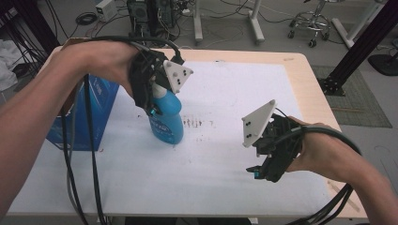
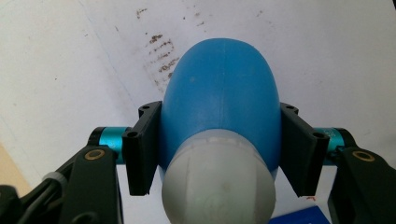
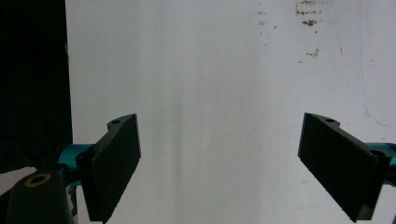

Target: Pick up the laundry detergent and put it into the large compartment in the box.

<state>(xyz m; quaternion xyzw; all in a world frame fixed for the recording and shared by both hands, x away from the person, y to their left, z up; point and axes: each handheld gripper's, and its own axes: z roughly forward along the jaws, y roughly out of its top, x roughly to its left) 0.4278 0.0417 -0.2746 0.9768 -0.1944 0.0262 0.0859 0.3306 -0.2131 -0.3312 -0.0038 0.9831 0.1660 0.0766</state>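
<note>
Blue bottle (image 1: pixel 165 117) stands upright on the white surface (image 1: pixel 225 159), just right of the blue box (image 1: pixel 96 110) at the surface's left edge. Its long axis runs vertical, pale cap on top.

Left tongs (image 2: pixel 219 154) come down on the bottle from above and sit clamped on its shoulder: both pads press flat against the blue sides just below the cap. With the grip on the upper part and the axis in line with the tongs, I judge a straight lift would carry the bottle without much swing.

Right tongs (image 1: pixel 256 171) hang well to the right of the bottle and nearer the person, jaws wide apart with nothing but bare surface between them. The left hand is plainly the nearer one; the right has no part in the grip.

Brown smudges (image 1: pixel 195 123) mark the surface just right of the bottle's base.

The left gripper view gives the pad contact on both sides, which the high view hides behind the hand and grey plate. The high view gives the bottle's upright stance, the box beside it, and the spacing between the two hands.
</note>
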